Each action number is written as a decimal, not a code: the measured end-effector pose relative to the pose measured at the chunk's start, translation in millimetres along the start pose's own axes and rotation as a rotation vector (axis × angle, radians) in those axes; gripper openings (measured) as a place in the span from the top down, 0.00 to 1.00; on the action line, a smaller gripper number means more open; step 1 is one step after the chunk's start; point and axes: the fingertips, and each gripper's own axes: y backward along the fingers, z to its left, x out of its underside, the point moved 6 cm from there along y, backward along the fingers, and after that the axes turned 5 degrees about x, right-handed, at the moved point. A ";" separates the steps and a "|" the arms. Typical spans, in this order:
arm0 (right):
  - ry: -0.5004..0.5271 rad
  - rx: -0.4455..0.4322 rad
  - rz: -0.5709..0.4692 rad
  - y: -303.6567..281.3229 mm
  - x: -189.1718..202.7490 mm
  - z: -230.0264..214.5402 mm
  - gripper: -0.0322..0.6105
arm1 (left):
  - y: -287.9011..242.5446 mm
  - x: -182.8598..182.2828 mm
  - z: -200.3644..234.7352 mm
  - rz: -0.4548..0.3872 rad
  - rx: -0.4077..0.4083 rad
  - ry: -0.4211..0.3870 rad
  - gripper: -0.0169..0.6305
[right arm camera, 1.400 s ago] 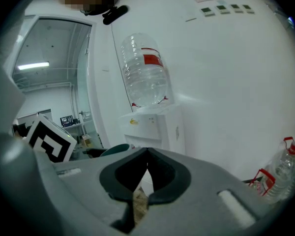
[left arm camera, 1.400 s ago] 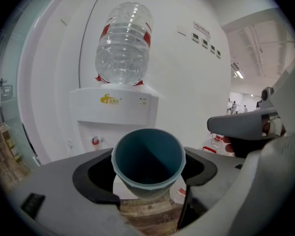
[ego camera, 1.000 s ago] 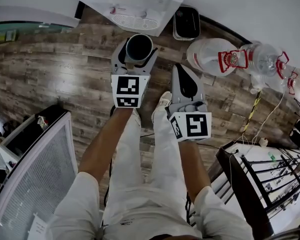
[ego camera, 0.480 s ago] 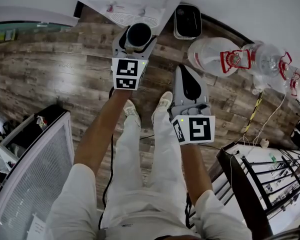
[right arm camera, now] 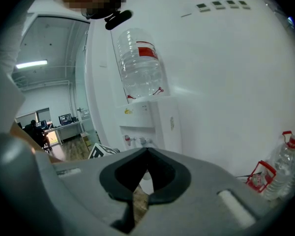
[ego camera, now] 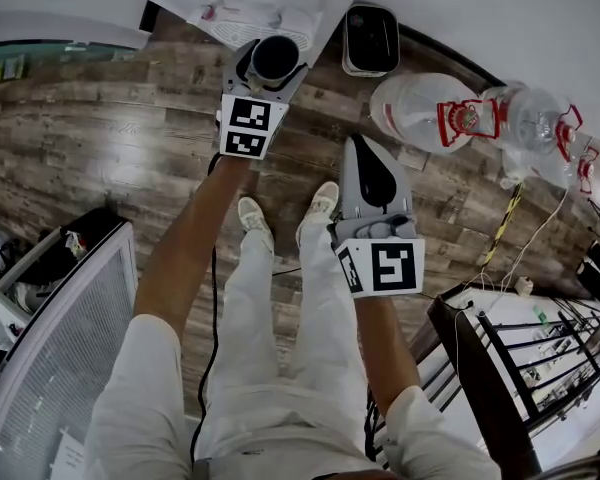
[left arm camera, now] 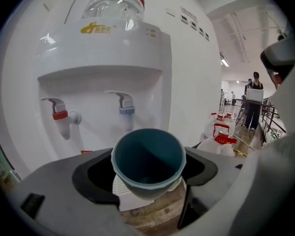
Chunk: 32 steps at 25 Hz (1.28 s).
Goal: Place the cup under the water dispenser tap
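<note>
— wood-plank flooring (ego camera: 110, 118) runs up to a white plastic water dispenser (left arm camera: 103, 58) standing against the wall. where's the cup?
— the teal plastic cup (left arm camera: 148, 163) sits upright between the jaws of the left gripper (ego camera: 273, 58), which are clamped on its sides. it hangs in front of the dispenser, about over the white drip grille (left arm camera: 119, 193) and below spout height. it's nearer the blue-collared tap (left arm camera: 126, 107), and it isn't set down yet.
— and the other tool?
— the right gripper (ego camera: 366, 148) is clenched on nothing, well back from the dispenser.
— what could go wrong from here?
— i'd say the rim could clip a spout if it goes in too high. left off-centre, it would sit between the taps and the water would miss it. it tapers toward the base, so letting go while it's tilted or above the grille could tip it.
— counts?
— one cup, one dispenser, and two taps: the blue one and a red-collared tap (left arm camera: 60, 117). two grippers. one clear upturned bottle (left arm camera: 115, 1) on top. on the floor there's one black box (ego camera: 370, 38) and at least two clear water jugs with red handles (ego camera: 420, 113). i can't tell if there's a third at the edge.
</note>
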 end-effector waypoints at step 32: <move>-0.038 0.020 0.058 -6.2 26.4 -19.3 0.95 | -74.1 26.6 33.2 0.041 0.027 -0.061 0.39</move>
